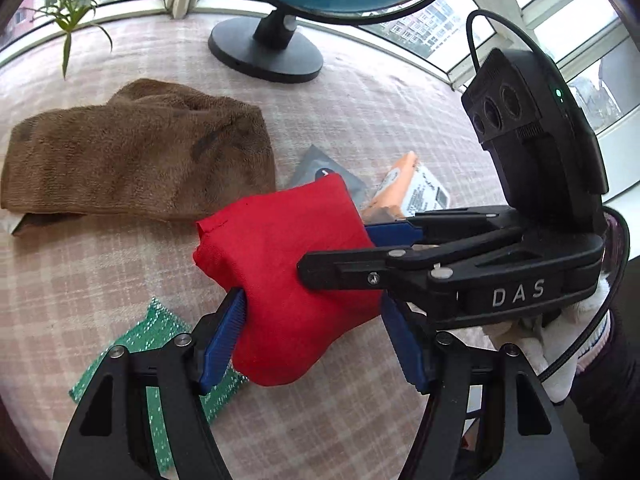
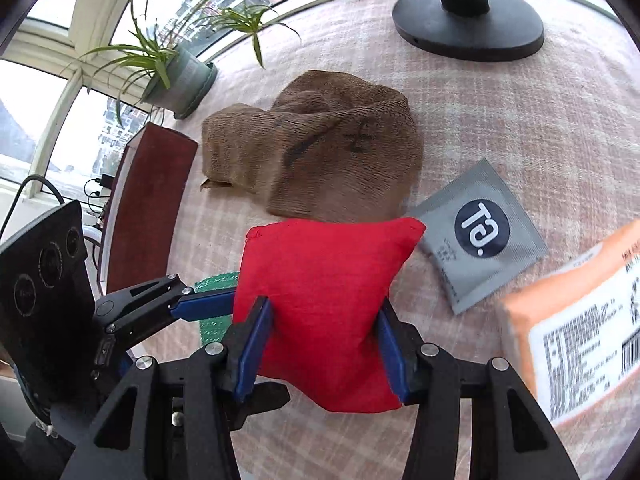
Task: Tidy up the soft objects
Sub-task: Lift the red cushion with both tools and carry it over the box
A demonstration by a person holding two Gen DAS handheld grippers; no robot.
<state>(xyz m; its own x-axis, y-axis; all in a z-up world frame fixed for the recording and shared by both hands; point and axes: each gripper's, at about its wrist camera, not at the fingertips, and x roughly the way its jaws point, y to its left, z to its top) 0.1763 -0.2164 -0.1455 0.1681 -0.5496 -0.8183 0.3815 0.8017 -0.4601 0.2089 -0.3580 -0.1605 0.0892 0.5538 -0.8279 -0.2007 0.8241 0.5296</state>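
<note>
Both grippers hold one soft red cloth bag — the left gripper squeezes it, and the right gripper squeezes it too, low in the frame above the checked bench.

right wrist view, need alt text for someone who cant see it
Both grippers, right gripper and left gripper, clamp a red beanbag above a checked tablecloth. Behind it lie a brown towel and a grey sachet.

Red pouch between both claws
</note>
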